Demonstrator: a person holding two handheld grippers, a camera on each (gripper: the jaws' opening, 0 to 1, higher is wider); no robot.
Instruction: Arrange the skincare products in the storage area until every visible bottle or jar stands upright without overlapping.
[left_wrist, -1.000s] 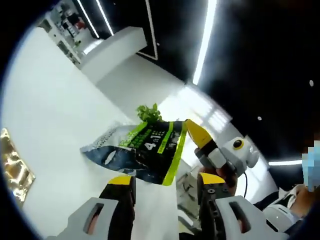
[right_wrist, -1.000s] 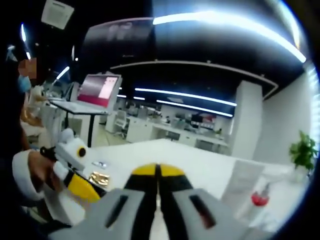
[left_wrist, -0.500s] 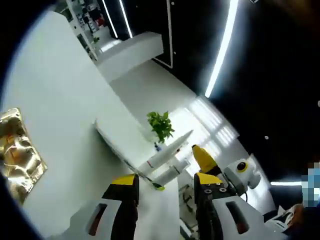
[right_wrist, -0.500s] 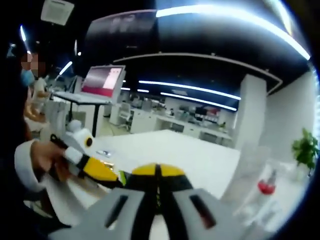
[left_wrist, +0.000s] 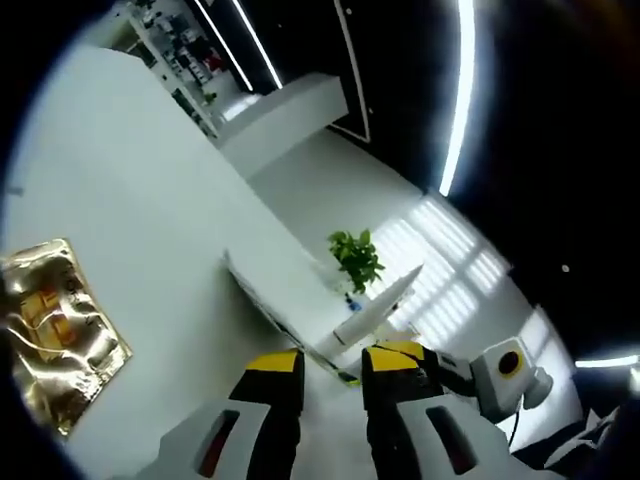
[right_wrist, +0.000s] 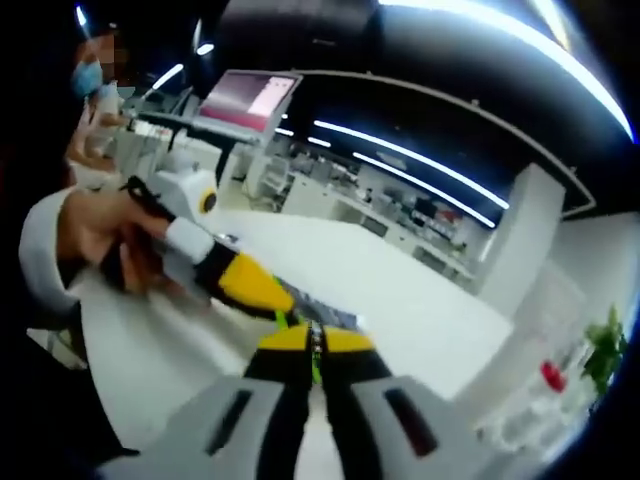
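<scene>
A flat pouch with a green edge (left_wrist: 290, 322) hangs edge-on over the white table (left_wrist: 130, 200). My right gripper (right_wrist: 315, 340) is shut on its thin green rim (right_wrist: 315, 368). In the left gripper view the right gripper (left_wrist: 470, 375) comes in from the right. My left gripper (left_wrist: 335, 365) stands open with a narrow gap, and the pouch's near corner lies between its yellow fingertips (left_wrist: 275, 362). A hand (right_wrist: 95, 240) in a white sleeve holds the left gripper (right_wrist: 245, 285), whose tip meets the pouch (right_wrist: 325, 310). A white tube (left_wrist: 380, 300) lies beyond.
A gold foil packet (left_wrist: 60, 340) lies flat on the table to the left. A small green plant (left_wrist: 355, 258) stands past the tube. A small bottle with a red top (right_wrist: 550, 375) and the plant (right_wrist: 605, 350) stand at the right. A monitor (right_wrist: 255, 95) is behind.
The pouch has turned from face-on to edge-on. My left gripper's jaws have narrowed and moved up to the pouch's corner. The right gripper stays shut on the pouch.
</scene>
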